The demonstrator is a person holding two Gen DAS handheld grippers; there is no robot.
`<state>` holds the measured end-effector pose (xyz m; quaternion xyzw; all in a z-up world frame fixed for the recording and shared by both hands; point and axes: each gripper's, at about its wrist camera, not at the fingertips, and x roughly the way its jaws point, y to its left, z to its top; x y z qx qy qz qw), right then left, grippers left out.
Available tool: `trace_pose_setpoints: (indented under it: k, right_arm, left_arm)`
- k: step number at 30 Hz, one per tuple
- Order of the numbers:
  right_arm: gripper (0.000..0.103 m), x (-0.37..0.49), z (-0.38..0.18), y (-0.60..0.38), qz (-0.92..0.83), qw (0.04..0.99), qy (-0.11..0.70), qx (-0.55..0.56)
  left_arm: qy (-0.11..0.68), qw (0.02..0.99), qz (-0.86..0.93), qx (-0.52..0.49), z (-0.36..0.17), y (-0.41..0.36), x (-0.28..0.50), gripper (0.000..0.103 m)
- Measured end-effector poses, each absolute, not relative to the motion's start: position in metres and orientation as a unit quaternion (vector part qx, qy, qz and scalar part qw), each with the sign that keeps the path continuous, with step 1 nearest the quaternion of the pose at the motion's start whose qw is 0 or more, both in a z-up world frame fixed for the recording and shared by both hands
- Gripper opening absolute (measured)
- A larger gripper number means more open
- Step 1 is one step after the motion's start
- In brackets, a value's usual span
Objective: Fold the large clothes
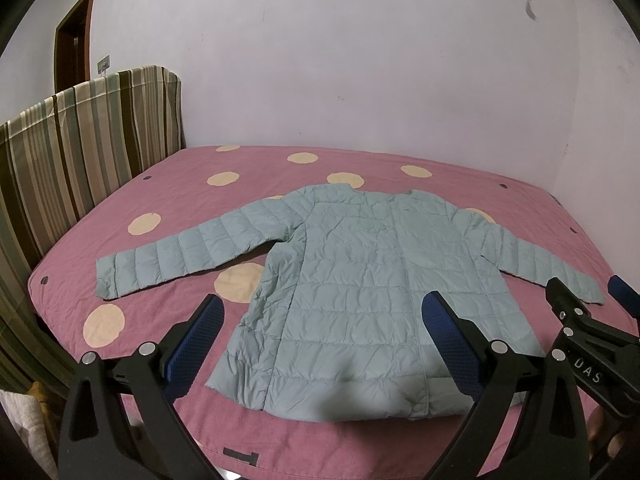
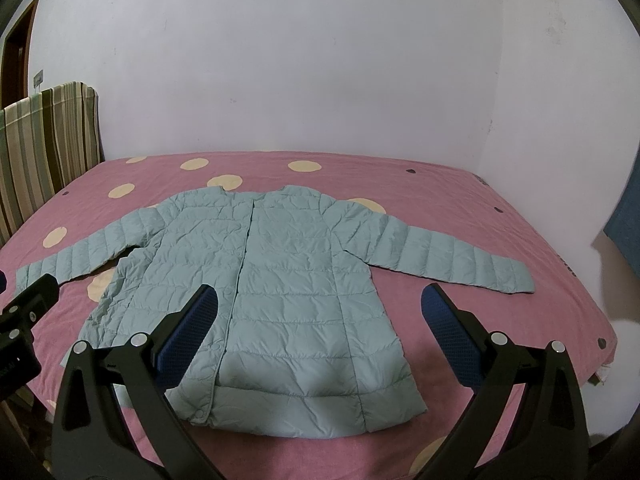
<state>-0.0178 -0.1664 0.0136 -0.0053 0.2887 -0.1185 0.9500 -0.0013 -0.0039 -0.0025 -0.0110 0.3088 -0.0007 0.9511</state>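
Bed (image 1: 168,320) w/ pink dotted cover fills most of both views; back and right side run close to the white wall (image 1: 360,60), striped headboard (image 1: 80,140) on the left. Near edge is where the person stands, so access is from the front only.

Jacket (image 1: 360,280), pale blue quilted, lies flat and front-up in the bed's middle, hem toward the cameras, collar toward the wall. Both sleeves spread outward: left sleeve (image 1: 172,252) reaches toward the headboard side, right sleeve (image 2: 448,256) toward the bed's right edge. Snap placket (image 2: 240,264) appears shut down the centre. Nothing folded yet, so this looks like the very start: garment laid out, first fold pending.

Room to move: bare cover all round the jacket, esp. beyond each cuff and behind the collar. Hem sits near the front bed edge, little slack there; dragging it nearer risks it sliding off.

Left claw (image 1: 320,340) hovers above the hem, spread wide, gripping nothing. Right claw (image 2: 320,328) same: spread wide, empty, over the lower body of the jacket. They hang close side by side.

Next move, prob.: each claw goes out to a cuff or shoulder and brings a sleeve across the chest. Puffy slick fabric, so pinch deep enough to catch both layers, or it'll slip.
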Motion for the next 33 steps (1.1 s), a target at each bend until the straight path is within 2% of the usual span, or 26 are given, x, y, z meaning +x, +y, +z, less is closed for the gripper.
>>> trace_pose_setpoints:
  k: [33]
  right_arm:
    - [0.101, -0.0167, 0.0126, -0.1652, -0.118, 0.95, 0.29, -0.006]
  left_arm:
    - [0.311, 0.95, -0.001, -0.012, 0.0007, -0.0026, -0.0018, 0.099]
